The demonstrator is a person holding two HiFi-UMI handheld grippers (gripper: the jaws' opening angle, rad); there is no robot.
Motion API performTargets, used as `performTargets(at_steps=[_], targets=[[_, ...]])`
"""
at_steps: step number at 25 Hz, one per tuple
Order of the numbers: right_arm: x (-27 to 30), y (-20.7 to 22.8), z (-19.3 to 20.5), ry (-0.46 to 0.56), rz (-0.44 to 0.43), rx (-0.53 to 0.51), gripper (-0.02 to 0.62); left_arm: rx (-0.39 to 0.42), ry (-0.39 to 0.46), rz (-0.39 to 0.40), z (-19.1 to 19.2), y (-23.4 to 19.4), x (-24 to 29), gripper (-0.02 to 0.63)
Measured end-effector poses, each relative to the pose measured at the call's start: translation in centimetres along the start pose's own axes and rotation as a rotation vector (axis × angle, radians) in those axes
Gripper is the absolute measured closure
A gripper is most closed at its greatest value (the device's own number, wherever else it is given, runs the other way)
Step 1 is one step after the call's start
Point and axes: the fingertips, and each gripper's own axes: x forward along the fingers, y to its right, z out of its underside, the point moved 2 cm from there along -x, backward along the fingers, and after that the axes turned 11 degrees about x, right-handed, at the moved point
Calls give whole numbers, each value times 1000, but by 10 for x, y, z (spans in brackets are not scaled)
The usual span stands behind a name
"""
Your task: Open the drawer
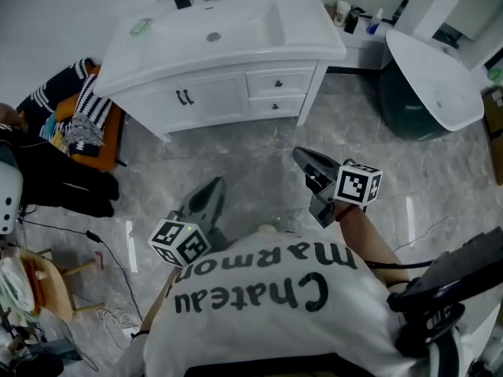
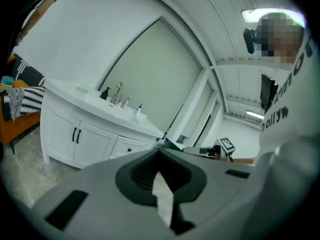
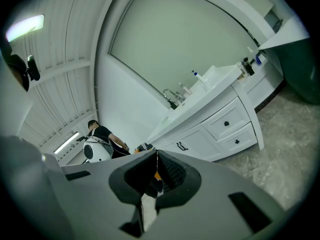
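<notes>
A white sink vanity point(image 1: 228, 38) stands against the far wall. At its right end are two small drawers, one above the other: the upper drawer point(image 1: 279, 83) point(image 3: 226, 123) and the lower drawer point(image 1: 277, 106) point(image 3: 236, 142), each with a dark knob, both closed. The left gripper view shows one drawer front point(image 2: 129, 149). My left gripper point(image 1: 208, 199) point(image 2: 160, 151) is shut and holds nothing. My right gripper point(image 1: 310, 163) point(image 3: 156, 151) is shut and empty too. Both hover over the marble floor, well short of the vanity and pointing toward it.
Double cabinet doors with dark handles point(image 1: 185, 96) sit left of the drawers. An orange chair with striped cloth point(image 1: 82, 120) stands at the left. A white fixture on a dark base point(image 1: 436, 77) stands at the right. Cables point(image 1: 110, 265) lie on the floor. Another person point(image 3: 102, 134) is behind.
</notes>
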Motion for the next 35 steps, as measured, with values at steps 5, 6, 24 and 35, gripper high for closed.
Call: performTargets(at_steps=[5,6,24,35], targets=[[7,20,-4,-45,51,-6,584,15,-36,4,-10,-3,20,598],[8,24,-5,-48,55,-7,584,19,-39,5,-12,-5,24,598],[11,52,-19,-6,109,34,584,59,-67,66,-24,-11,62,598],[37,64,-17,10,135,54,584,56,-103,90,-12,-46,72,598]])
